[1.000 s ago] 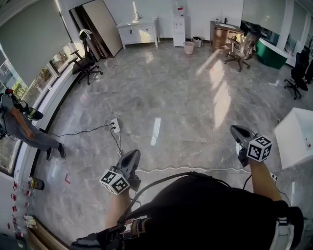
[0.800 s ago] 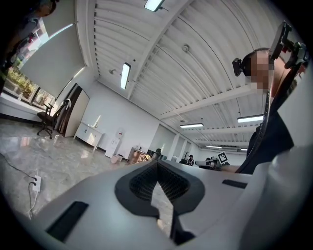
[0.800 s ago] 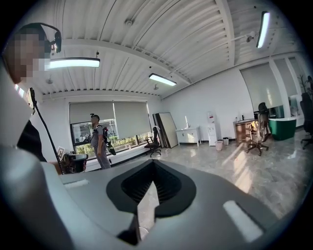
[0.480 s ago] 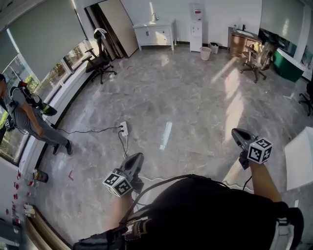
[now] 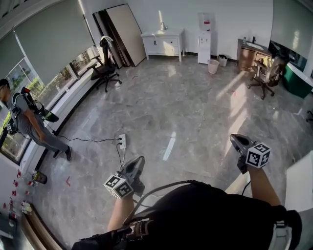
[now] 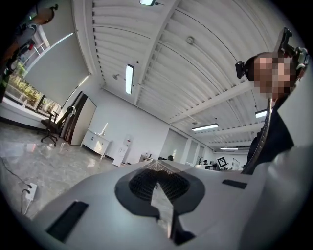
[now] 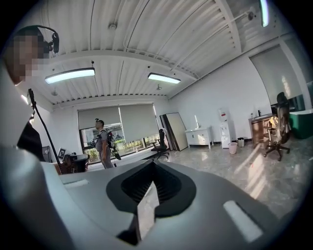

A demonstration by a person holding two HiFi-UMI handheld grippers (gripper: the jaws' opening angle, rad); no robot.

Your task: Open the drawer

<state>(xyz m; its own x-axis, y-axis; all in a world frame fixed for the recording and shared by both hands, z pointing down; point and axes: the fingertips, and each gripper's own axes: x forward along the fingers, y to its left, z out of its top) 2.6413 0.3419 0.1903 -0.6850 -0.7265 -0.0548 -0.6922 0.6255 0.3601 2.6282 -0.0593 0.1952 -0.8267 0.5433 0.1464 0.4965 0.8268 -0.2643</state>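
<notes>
Since a second ago the power strip (image 5: 122, 141) has drawn nearer the left gripper (image 5: 138, 162), and the table (image 5: 303, 185) has slid to the right edge. The left and the right gripper (image 5: 235, 140) both have jaws pressed together, empty. Only the gripper views show the ceiling lights (image 7: 70, 74). The cabinet (image 5: 163, 44) stands at the far wall, well apart; its drawer is too small to make out.

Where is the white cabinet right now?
In the head view, the white cabinet stands top centre against the far wall, between the leaning boards and the water dispenser.
</notes>
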